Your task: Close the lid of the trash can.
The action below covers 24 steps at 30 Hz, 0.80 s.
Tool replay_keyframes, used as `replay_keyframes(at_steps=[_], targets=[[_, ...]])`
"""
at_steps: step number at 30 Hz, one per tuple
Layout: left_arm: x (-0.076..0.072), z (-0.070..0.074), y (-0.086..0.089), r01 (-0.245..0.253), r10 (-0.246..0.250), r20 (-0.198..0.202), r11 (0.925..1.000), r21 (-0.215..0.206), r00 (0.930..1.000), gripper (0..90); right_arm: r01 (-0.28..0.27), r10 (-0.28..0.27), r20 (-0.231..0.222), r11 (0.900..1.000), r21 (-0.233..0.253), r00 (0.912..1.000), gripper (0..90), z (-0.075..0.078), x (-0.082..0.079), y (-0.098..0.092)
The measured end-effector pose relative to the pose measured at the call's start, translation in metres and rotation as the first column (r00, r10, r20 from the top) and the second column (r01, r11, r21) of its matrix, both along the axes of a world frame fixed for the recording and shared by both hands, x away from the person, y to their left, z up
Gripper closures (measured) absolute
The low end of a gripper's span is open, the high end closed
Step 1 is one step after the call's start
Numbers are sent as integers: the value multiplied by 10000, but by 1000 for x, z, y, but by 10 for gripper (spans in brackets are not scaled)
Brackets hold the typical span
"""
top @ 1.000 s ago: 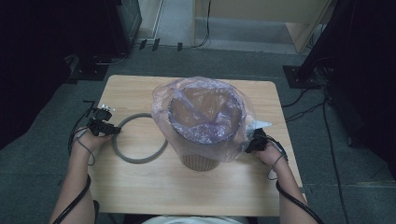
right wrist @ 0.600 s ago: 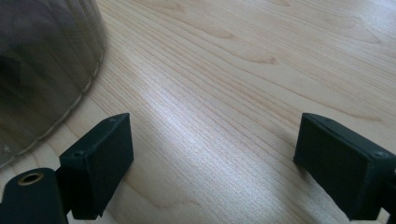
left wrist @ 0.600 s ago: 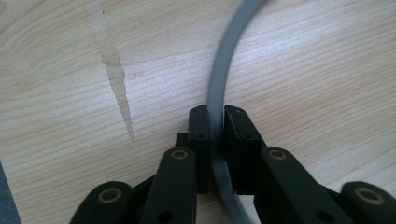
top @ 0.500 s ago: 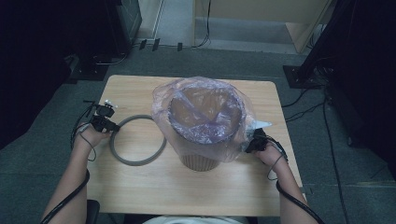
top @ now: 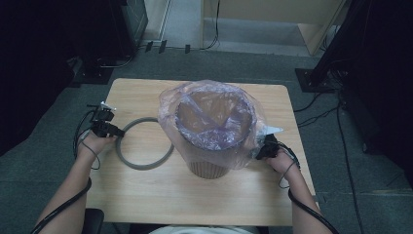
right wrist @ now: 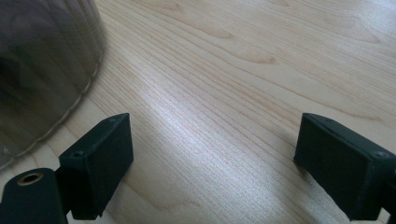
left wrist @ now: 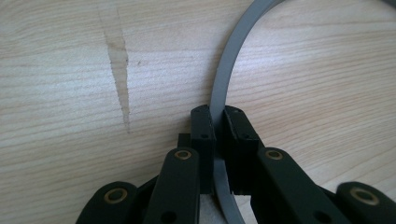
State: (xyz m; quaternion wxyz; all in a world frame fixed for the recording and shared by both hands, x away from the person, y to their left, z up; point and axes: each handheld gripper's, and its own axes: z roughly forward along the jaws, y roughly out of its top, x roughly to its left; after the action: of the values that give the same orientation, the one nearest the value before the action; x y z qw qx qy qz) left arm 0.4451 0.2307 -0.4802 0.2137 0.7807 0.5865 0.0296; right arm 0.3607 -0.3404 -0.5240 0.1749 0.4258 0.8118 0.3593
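Things on the table (top: 146,204) come to few by our count: one grey ring (top: 144,144), one brown bin (top: 210,136) and one clear plastic bag (top: 246,146) lining that bin and draped over its rim. We hold one gripper in each hand. The ring is a thin, flat grey hoop lying on the wood just left of the bin, its right side touching or tucked behind the bin's wall. Our left gripper (left wrist: 219,126) has its jaws pressed onto the ring's left edge, the band running up between them. Our right gripper (right wrist: 210,154) sits at the bin's right side, near the bag's hanging edge, with its jaws spread wide over bare wood. Since half a second ago, the left gripper has shifted slightly, and the right has stayed put.
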Motion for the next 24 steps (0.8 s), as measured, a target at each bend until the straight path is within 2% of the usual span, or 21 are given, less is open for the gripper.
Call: replay_keyframes(at_steps=[4,7,9,10,11,14,24], targets=[[-3,-2,3,-223,230,150,9986,-470,9996,834,-4,4,-2,10000,-1,10000,115,0,0,0],[-3,-3,4,-267,271,43,9974,-674,9996,835,12,-12,3,10000,-5,10000,115,0,0,0],[-1,-3,6,-305,283,-237,9948,-975,9993,836,16,-16,1,10000,-6,10000,115,0,0,0],[-1,-3,6,-305,283,-237,9948,-975,9993,836,25,-25,-10,10000,3,10000,114,0,0,0],[-1,-4,7,-338,286,-430,9914,-1262,9987,836,25,-25,-10,10000,3,10000,114,0,0,0],[0,-5,8,-489,406,-576,9873,-1510,9975,837,33,-33,-13,10000,3,10000,113,0,0,1],[4,-3,11,-581,434,-856,9823,-1780,9954,839,32,-32,-12,10000,2,10000,113,0,0,1]])
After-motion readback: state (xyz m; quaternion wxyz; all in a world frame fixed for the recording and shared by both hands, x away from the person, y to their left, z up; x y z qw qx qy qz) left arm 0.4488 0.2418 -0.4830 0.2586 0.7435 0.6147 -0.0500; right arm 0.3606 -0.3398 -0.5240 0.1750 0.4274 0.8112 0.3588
